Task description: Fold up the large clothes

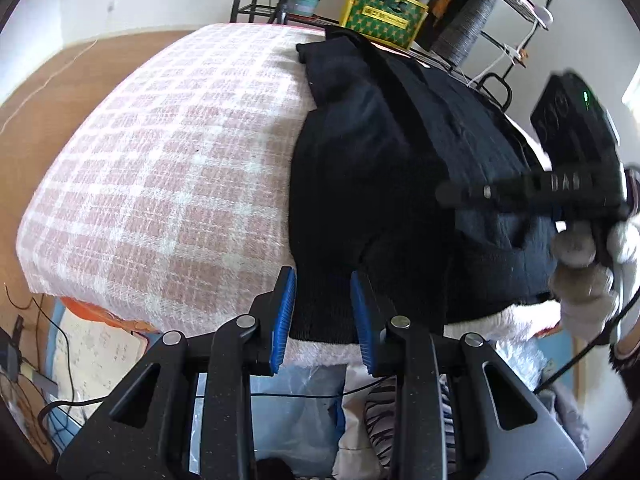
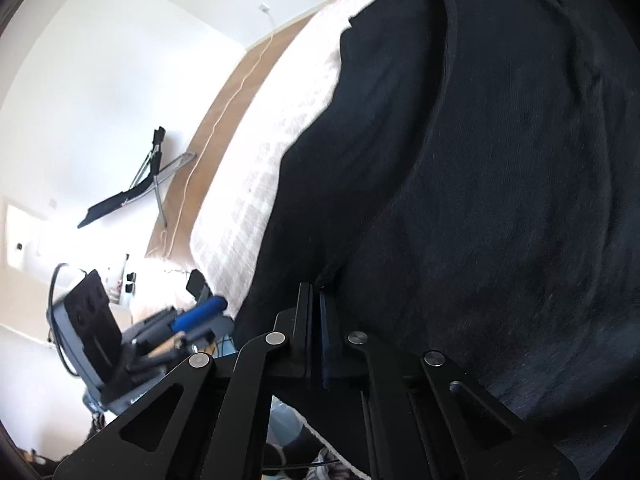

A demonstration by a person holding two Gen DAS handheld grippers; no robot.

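A black knit garment [image 1: 384, 152] lies spread over the right part of a pink-and-white checked blanket [image 1: 160, 160]. Its ribbed cuff [image 1: 324, 304] reaches the near edge. My left gripper [image 1: 323, 318] straddles that cuff. The blue pads stand apart at its two sides, and the cloth between them lies flat. Further right, a gloved hand [image 1: 584, 276] holds the blurred right gripper [image 1: 452, 194] over the garment. In the right wrist view the garment [image 2: 500, 160] fills the frame. The right gripper [image 2: 317, 300] is shut there, pinching a puckered fold of black cloth at its tips.
A yellow-green box [image 1: 380, 12], a ring light and a wire rack [image 1: 520, 20] stand behind the far edge. Below the near edge lie cables, plastic bags and a striped cloth [image 1: 384, 420]. Brown floor [image 1: 48, 92] runs along the left. A dark stand [image 2: 132, 192] rests by the wall.
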